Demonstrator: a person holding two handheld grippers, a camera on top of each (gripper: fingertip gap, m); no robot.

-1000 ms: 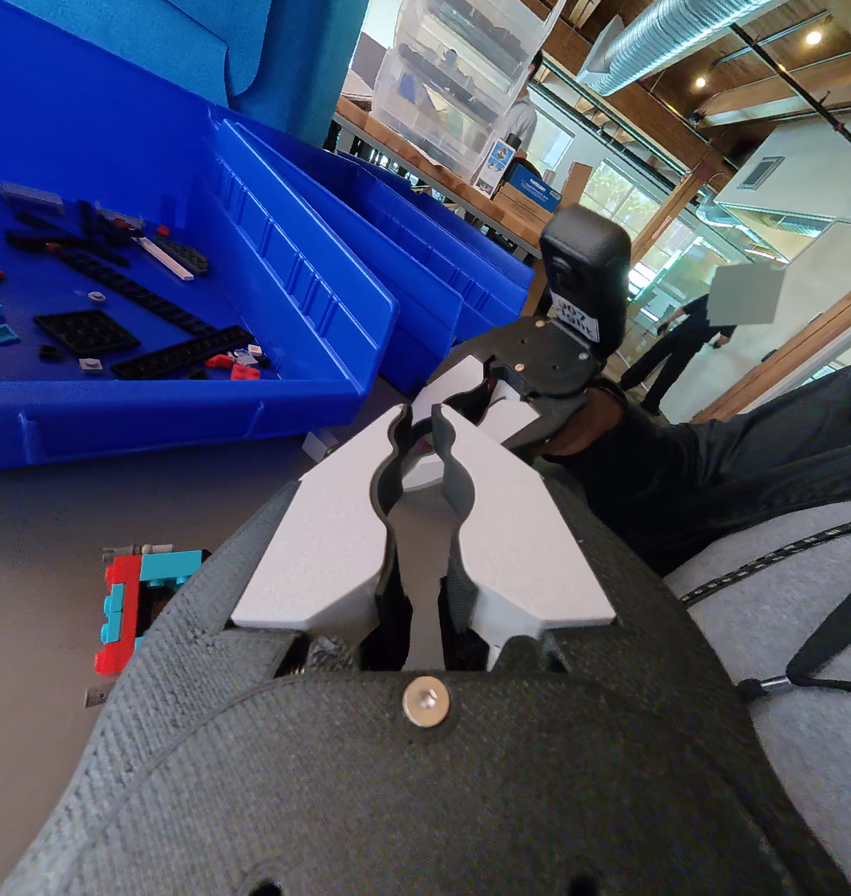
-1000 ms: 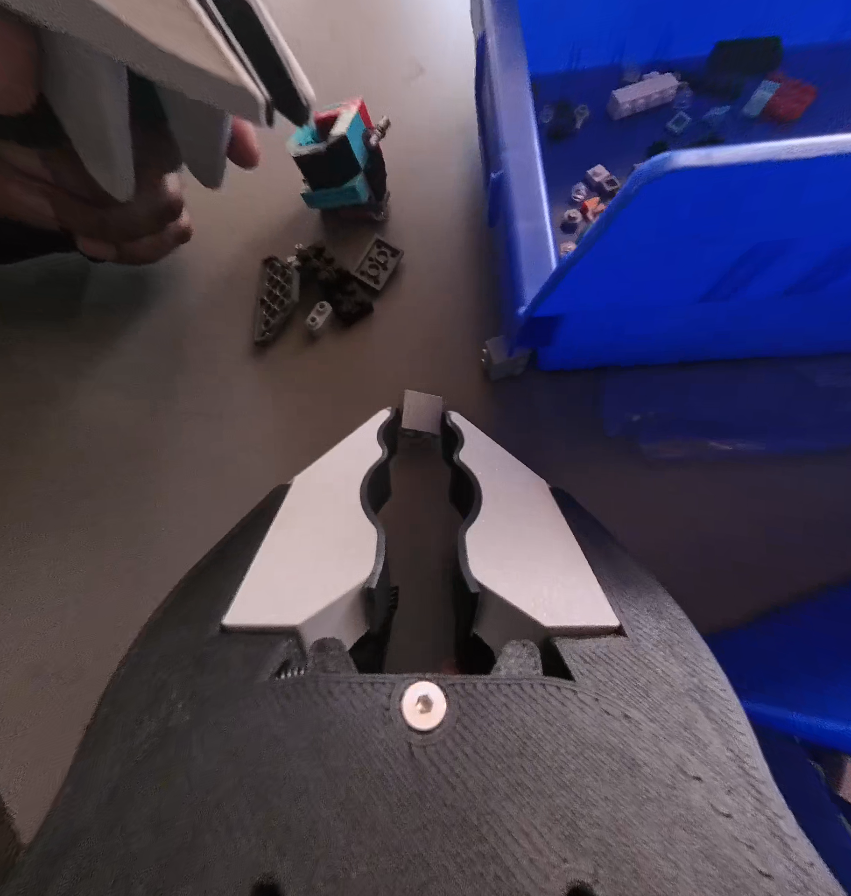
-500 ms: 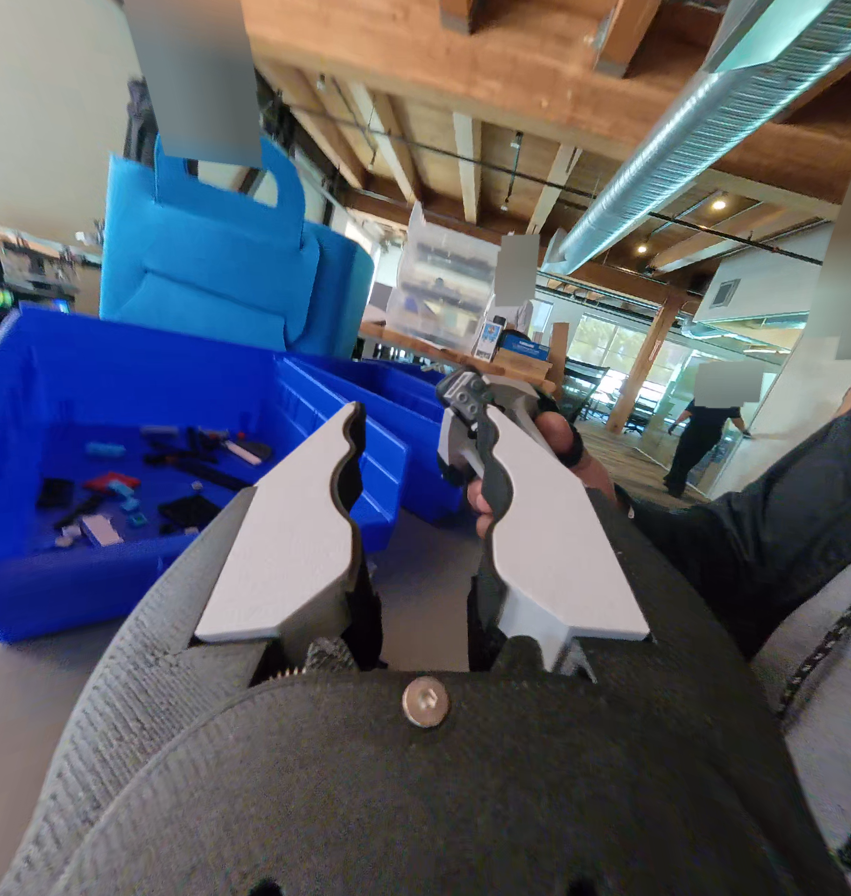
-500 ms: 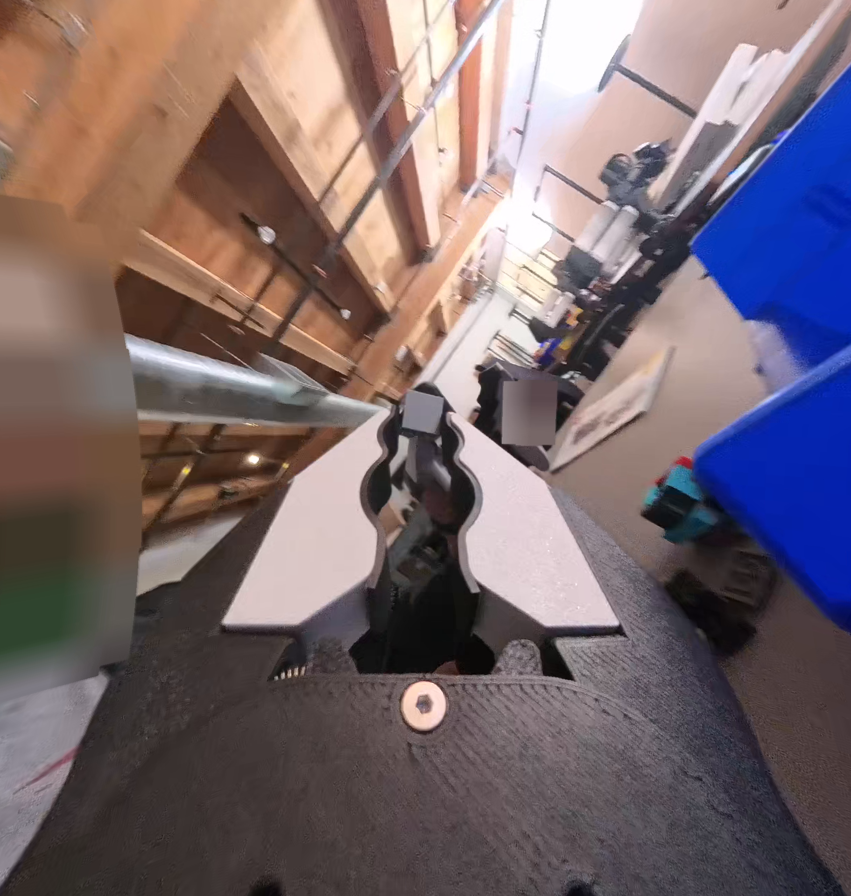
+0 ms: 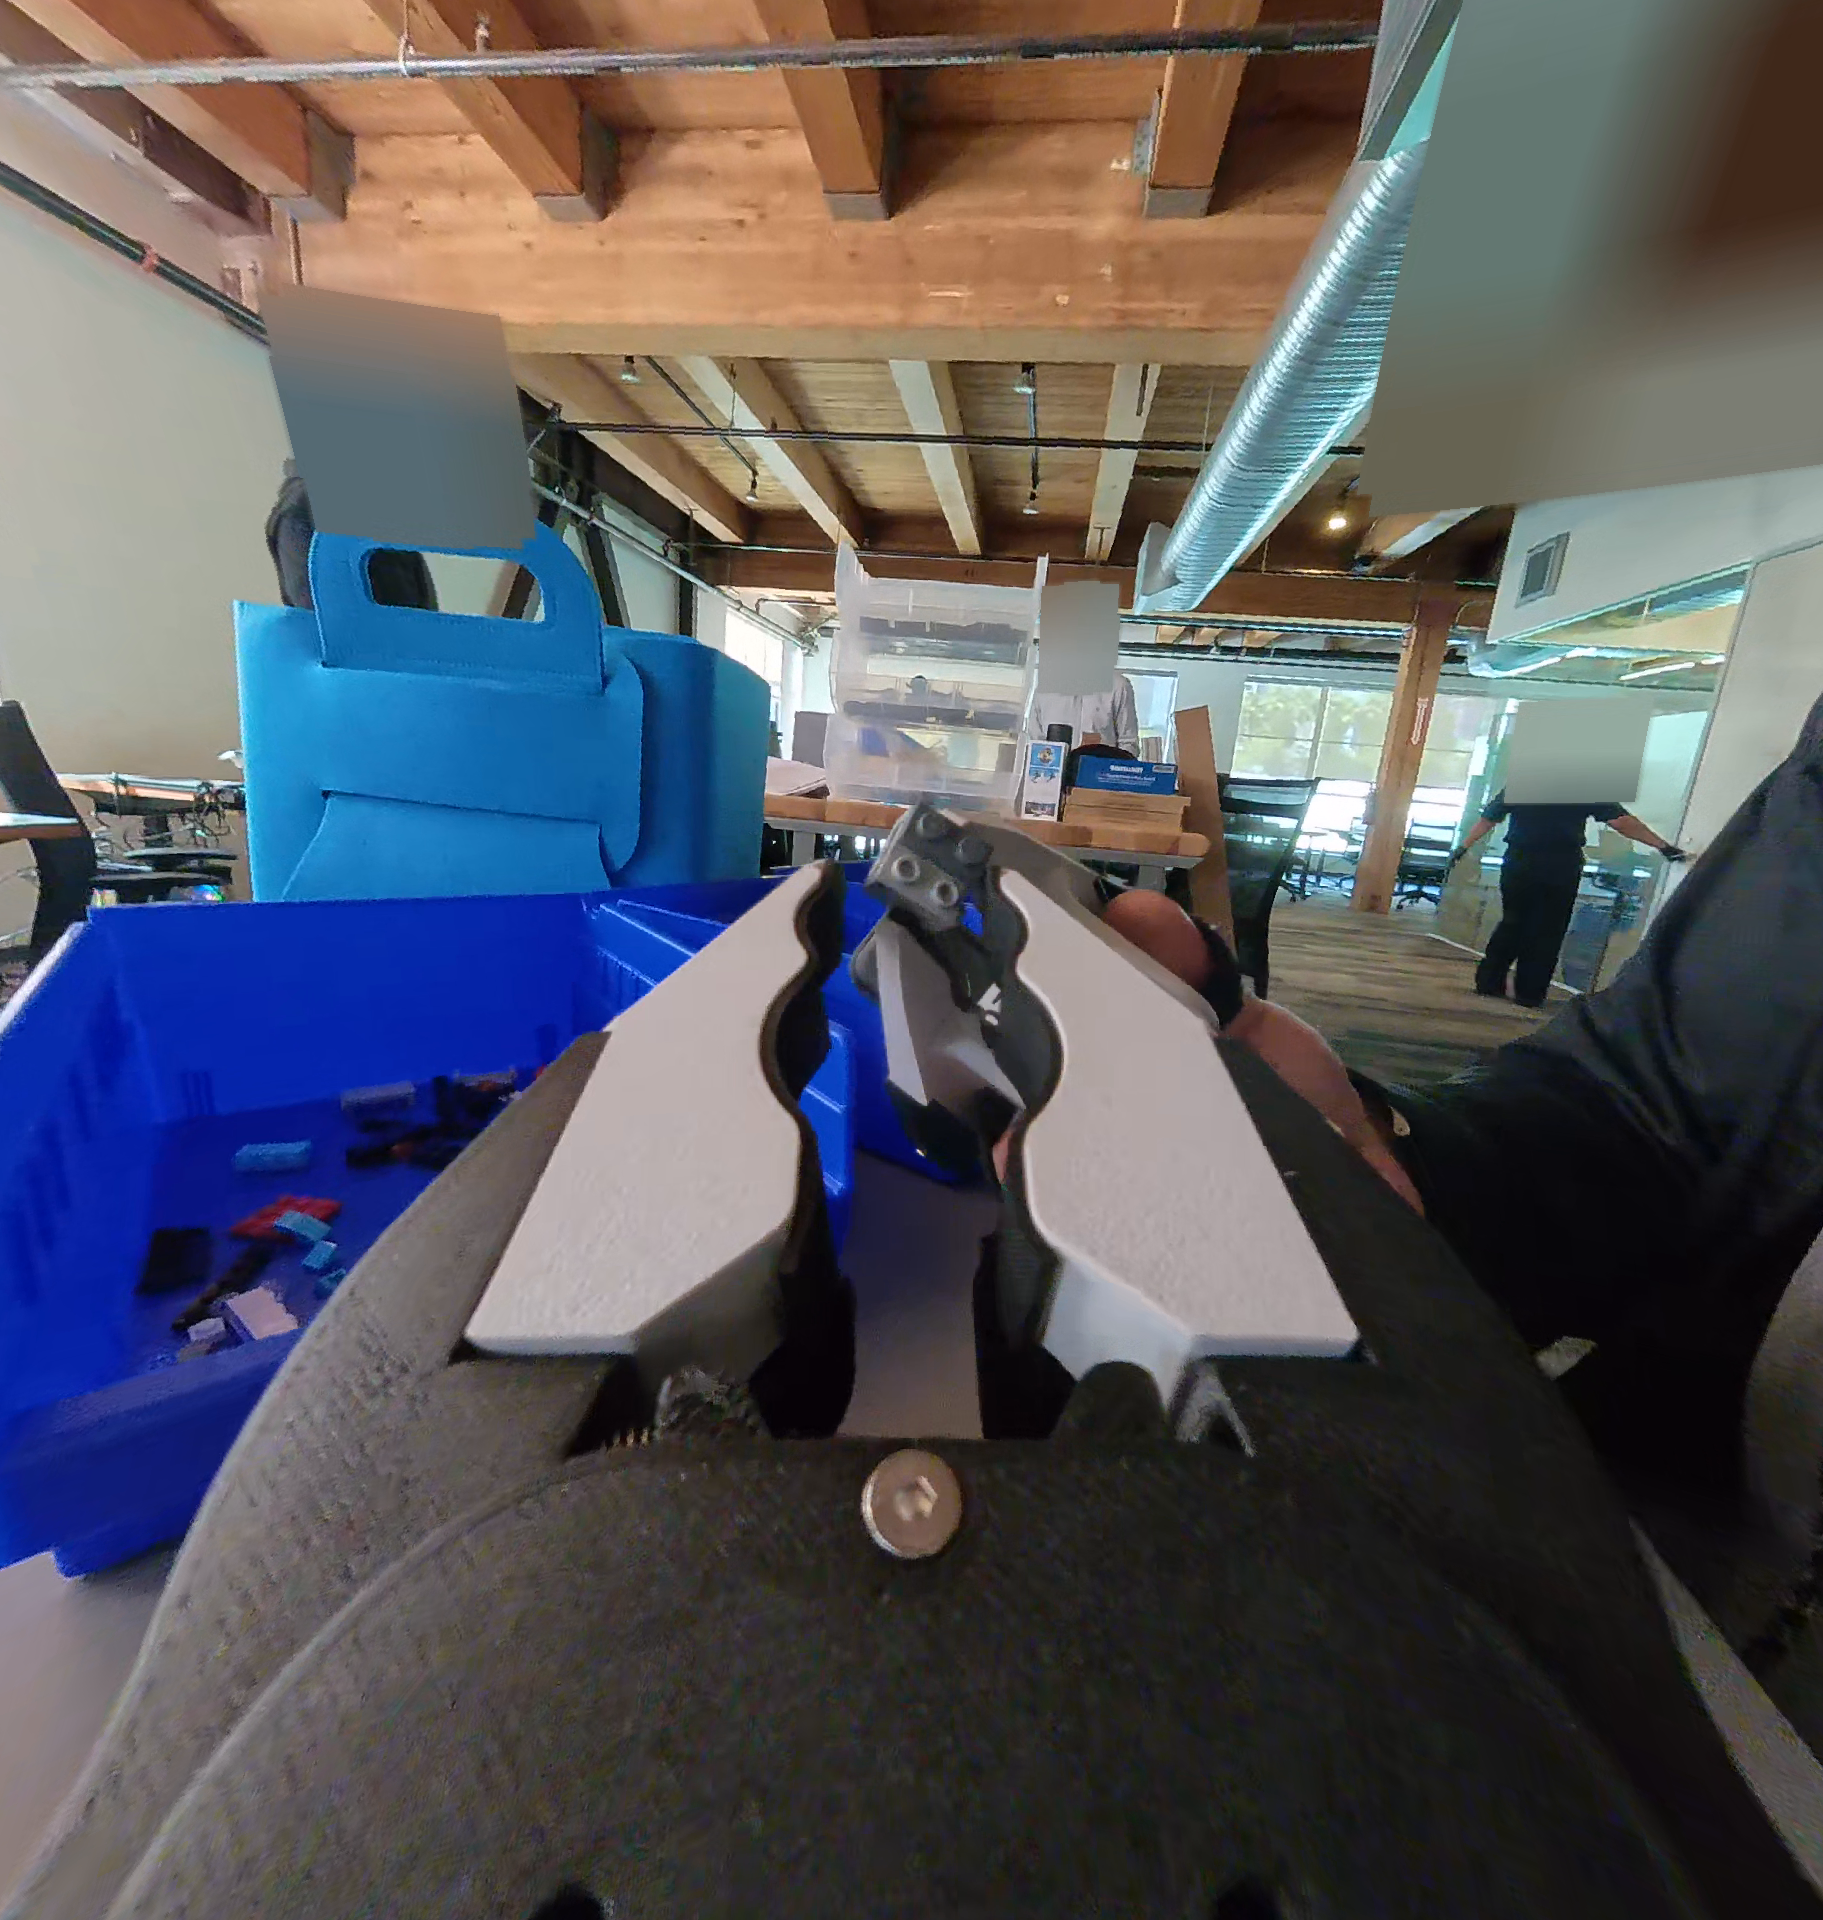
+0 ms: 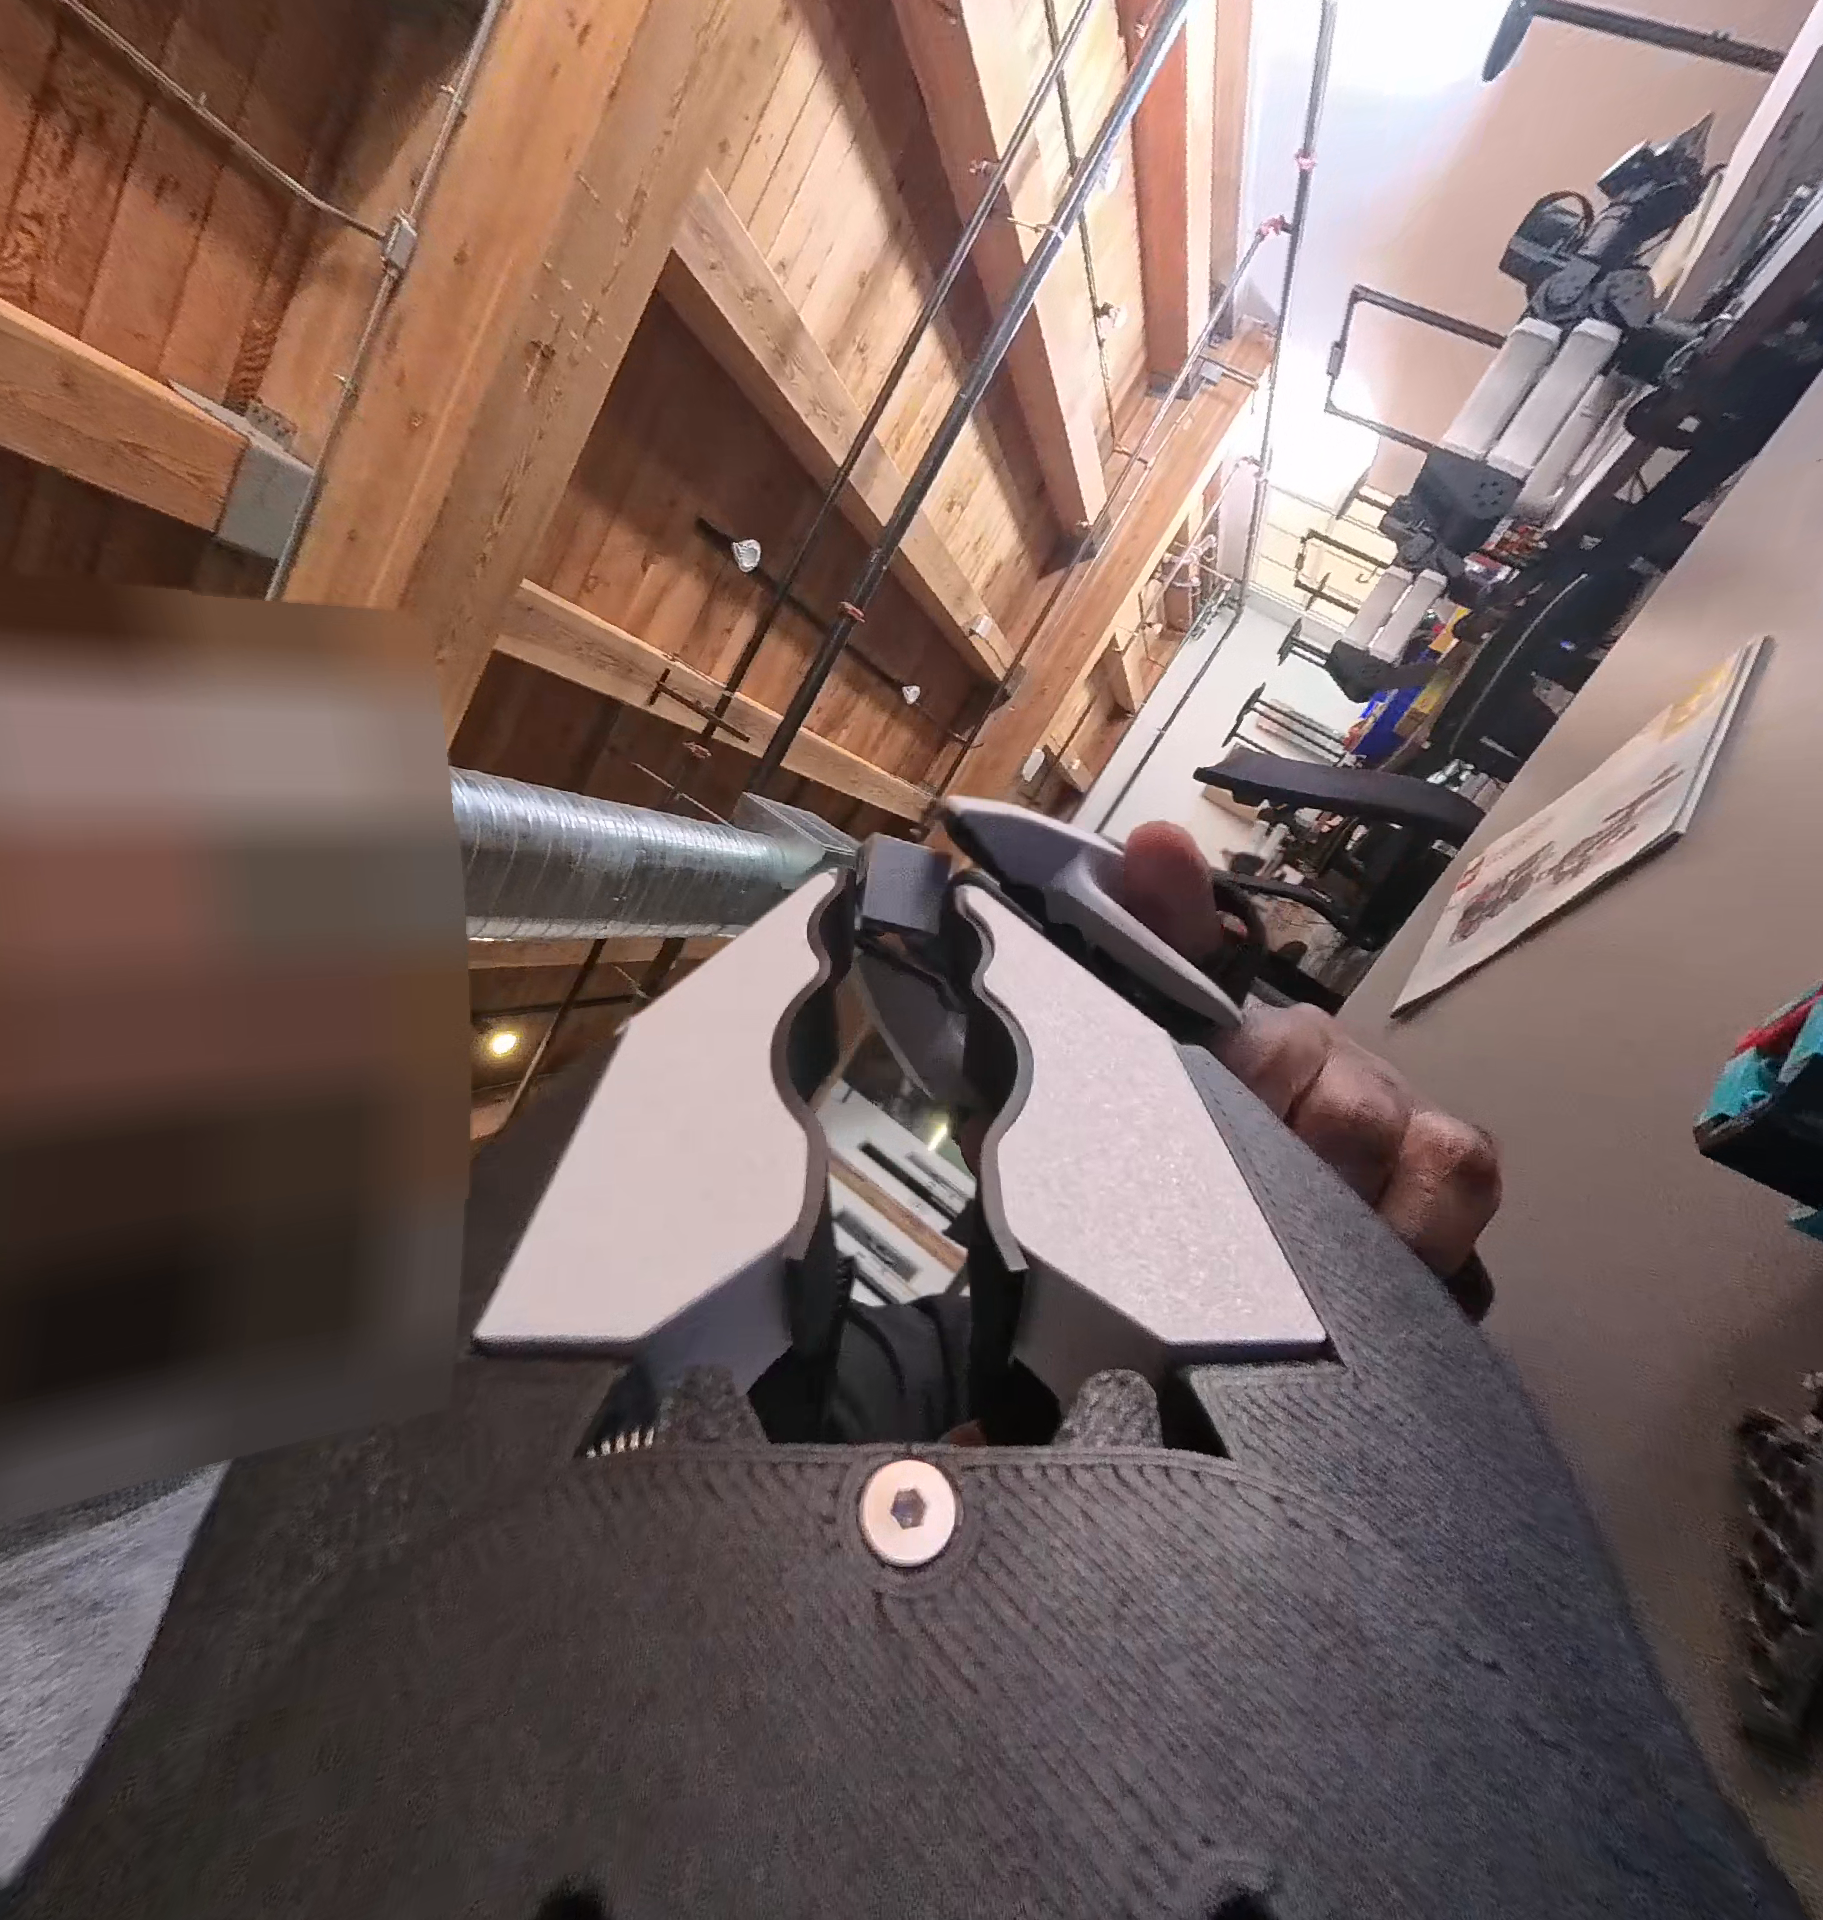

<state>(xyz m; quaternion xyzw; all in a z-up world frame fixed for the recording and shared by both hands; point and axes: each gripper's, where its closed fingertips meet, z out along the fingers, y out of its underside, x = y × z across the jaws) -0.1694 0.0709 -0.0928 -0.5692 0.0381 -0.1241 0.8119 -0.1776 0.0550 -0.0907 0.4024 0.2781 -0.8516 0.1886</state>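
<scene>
Small dark grey studded plastic brick (image 5: 930, 864) held up between our two grippers

Our right gripper (image 6: 902, 896) fingers pinch it; our left gripper (image 5: 912, 940) fingers are spread around it, above the blue plastic bin (image 5: 107, 1060).

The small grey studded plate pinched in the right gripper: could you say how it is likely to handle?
The grey studded plate looks like hard moulded plastic, so probably stiff and light. Only one edge sits between the right gripper tips, so it may pivot or slip if bumped. The open left gripper is nearest it.
</scene>
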